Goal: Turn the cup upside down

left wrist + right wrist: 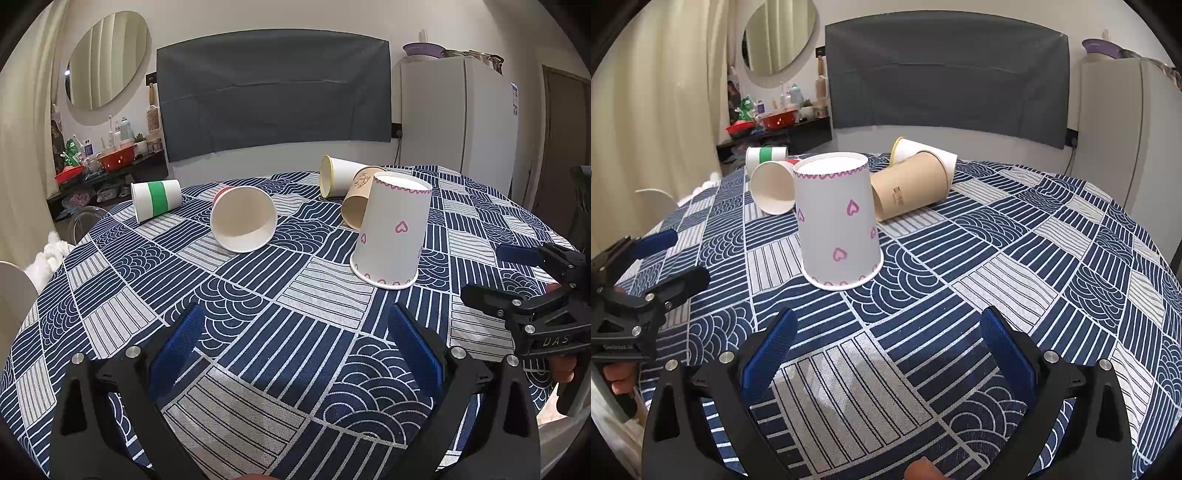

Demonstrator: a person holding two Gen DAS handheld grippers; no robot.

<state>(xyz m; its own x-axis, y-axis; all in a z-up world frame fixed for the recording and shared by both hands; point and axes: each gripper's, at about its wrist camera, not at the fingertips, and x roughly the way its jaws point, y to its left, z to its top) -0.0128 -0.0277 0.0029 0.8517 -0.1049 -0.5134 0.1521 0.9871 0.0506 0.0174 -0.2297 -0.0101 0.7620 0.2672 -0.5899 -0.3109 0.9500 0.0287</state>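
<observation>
Heart cup (391, 232) (838, 221): white paper, pink hearts. It stands upside down on the bench (258, 332) (997, 277), wide rim flat on the blue-and-white patterned cloth, base up.

Left tool (295, 343): jaws spread wide, nothing between the blue pads (177, 350), only cloth. It sits low over the near edge of the bench, short of the heart cup and apart from it. It also shows at the left edge of the right wrist view (665, 258), jaws apart there too.

Right tool (886, 350): jaws wide apart, empty, blue pads (1008, 354) over bare cloth, heart cup ahead and slightly left, not touching. In the left wrist view it enters from the right edge (491, 273), apart from the cup.

Other cups, all lying on their sides:
- brown cup (356, 203) (908, 184), just behind the heart cup
- yellow-rimmed cup (340, 175) (905, 147), behind the brown one
- red-rimmed cup (243, 223) (774, 192), mouth toward the cameras
- green-banded cup (157, 199) (764, 155), at the far left edge
</observation>
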